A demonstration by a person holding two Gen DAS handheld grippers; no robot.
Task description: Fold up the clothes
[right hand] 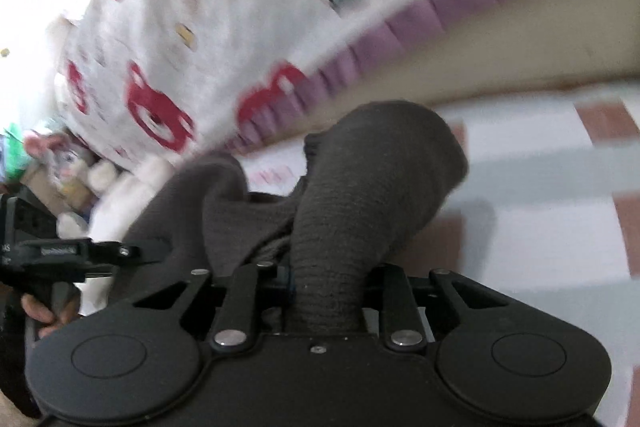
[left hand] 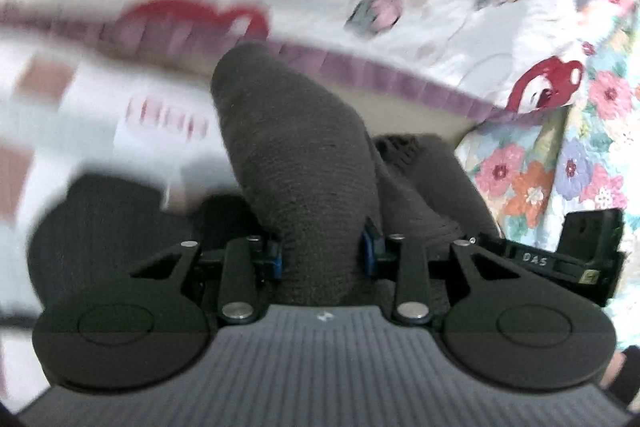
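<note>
Each gripper, left point(left hand: 320, 255) and right point(right hand: 326, 287), has its jaws clamped on a bunch of the grey knit point(left hand: 296, 147), likely to lift and spread it for folding.

Right gripper point(right hand: 326, 291), low centre of frame, clamped on a bunched fold of dark grey knit garment point(right hand: 360, 187) that rises in a hump toward mid-frame. Left gripper point(right hand: 76, 255) at the left edge, a hand point(right hand: 44, 311) beneath it, more grey knit beside it. Behind, blurred: white blanket point(right hand: 240, 27) with red prints and purple frill; plush toys point(right hand: 80, 171) at mid-left.
</note>
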